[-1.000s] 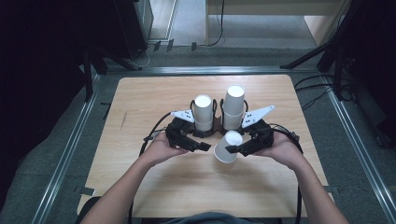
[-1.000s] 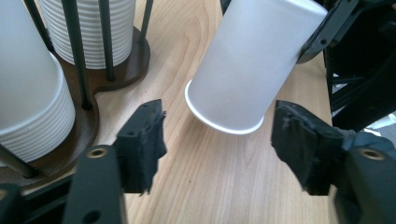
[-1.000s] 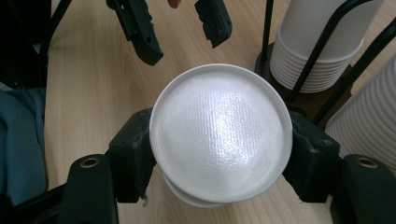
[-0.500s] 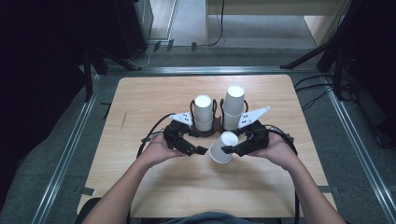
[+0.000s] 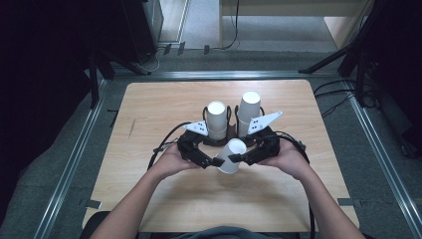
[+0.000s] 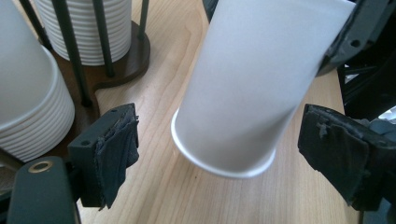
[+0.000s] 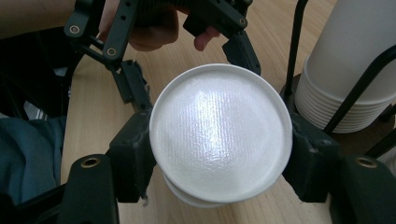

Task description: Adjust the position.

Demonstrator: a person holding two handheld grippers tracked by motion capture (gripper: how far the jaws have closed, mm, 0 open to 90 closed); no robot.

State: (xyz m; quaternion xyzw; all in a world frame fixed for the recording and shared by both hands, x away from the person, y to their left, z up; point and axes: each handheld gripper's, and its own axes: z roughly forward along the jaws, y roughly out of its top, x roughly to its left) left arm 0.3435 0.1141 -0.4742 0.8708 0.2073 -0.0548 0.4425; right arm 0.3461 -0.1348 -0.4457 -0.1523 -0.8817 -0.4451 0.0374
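where cups stand, pale wooden table point(image 5: 149, 104)

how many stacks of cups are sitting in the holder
2. The shorter stack stands on the holder's left side, the taller stack on its right, both behind the single cup held in the right gripper.

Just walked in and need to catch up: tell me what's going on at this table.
A person holds a claw in each hand over a wooden table. The right claw grips a single white paper cup near its closed end. The left claw has just been opening; the cup's rim sits between its pads, untouched. Behind stand two cup stacks in a dark holder.
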